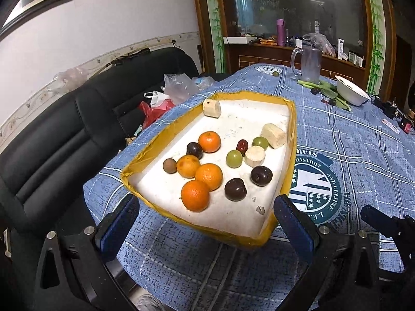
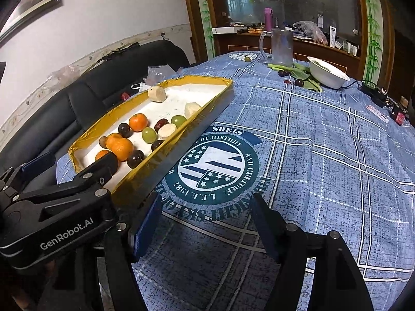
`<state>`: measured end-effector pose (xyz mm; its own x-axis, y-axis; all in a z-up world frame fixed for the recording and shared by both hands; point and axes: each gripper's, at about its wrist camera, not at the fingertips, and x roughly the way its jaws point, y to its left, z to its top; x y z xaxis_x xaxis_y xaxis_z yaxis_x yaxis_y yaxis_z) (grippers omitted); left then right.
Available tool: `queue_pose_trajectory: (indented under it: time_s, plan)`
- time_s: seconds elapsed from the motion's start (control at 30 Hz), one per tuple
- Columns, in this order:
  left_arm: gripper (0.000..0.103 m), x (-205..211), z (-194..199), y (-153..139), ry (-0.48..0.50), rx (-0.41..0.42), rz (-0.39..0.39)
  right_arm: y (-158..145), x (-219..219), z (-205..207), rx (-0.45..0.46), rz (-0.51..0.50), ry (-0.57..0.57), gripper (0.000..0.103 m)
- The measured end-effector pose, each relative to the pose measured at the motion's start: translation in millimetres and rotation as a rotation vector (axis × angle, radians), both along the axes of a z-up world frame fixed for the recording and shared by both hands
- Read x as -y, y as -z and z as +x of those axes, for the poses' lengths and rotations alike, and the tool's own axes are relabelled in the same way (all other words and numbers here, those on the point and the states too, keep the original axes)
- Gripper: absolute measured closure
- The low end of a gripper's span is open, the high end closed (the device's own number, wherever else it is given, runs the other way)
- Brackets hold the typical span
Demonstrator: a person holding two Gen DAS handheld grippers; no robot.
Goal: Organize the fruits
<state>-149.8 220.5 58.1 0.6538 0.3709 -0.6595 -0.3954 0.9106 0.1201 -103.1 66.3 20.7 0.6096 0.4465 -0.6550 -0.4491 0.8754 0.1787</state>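
Note:
A white foam tray with yellow taped rim (image 1: 292, 140) (image 2: 220, 96) sits on the blue tablecloth. It holds several oranges (image 1: 195, 195) (image 2: 122, 149), dark plums (image 1: 235, 189) (image 2: 135, 158), green fruits (image 1: 234, 158) (image 2: 149, 134), a red date (image 1: 242, 147), a brown fruit (image 1: 170, 165) and pale cut chunks (image 1: 255, 156) (image 2: 157, 94). My left gripper (image 1: 206, 226) is open and empty, just in front of the tray's near edge. My right gripper (image 2: 205, 225) is open and empty over the cloth's round emblem, right of the tray. The left gripper's body (image 2: 59, 207) shows in the right wrist view.
At the table's far end stand a glass pitcher (image 1: 310, 62) (image 2: 281, 46), a white bowl (image 1: 351, 93) (image 2: 328, 73), green vegetables (image 1: 326, 90) and loose dark fruits (image 2: 298, 81). A black sofa (image 1: 64, 129) with plastic bags lies left. Small items sit at the right edge (image 2: 384, 103).

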Motion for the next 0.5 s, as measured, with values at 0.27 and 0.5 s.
queue_pose_trajectory:
  time_s: [0.27, 0.5]
  plan:
    - [0.000, -2.0, 3.1, 4.7, 0.006, -0.016, -0.021, 2.8, -2.3, 1.0, -0.009, -0.007, -0.002, 0.029]
    - [0.000, -4.9, 4.0, 7.3, 0.008, -0.023, -0.039, 4.4, -4.4, 2.1, -0.014, -0.012, -0.004, 0.029]
